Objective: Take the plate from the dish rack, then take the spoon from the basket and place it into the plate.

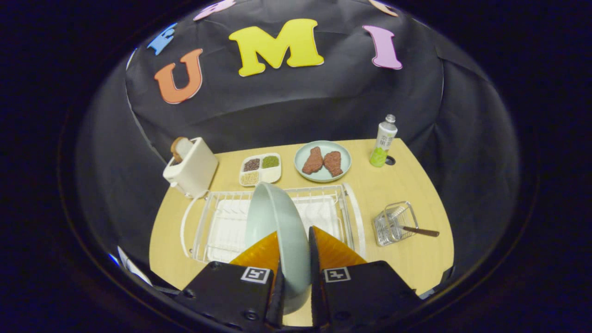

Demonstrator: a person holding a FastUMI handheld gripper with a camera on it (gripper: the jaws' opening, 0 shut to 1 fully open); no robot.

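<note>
Gripper view puts the wooden table [416,259] under me, white dish rack [222,231] just ahead. My gripper [294,259] is clamped on the plate [273,217], held on edge between both fingers above the rack. I reckon bare tabletop to the right suits setting down; the wire basket [393,224] sits there, spoon [421,231] handle pointing right.

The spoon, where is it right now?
In the gripper view, the spoon lies in the wire basket, right of the dish rack, handle poking out.

bottle [383,141] label print too small to read, perhaps green characters
</note>
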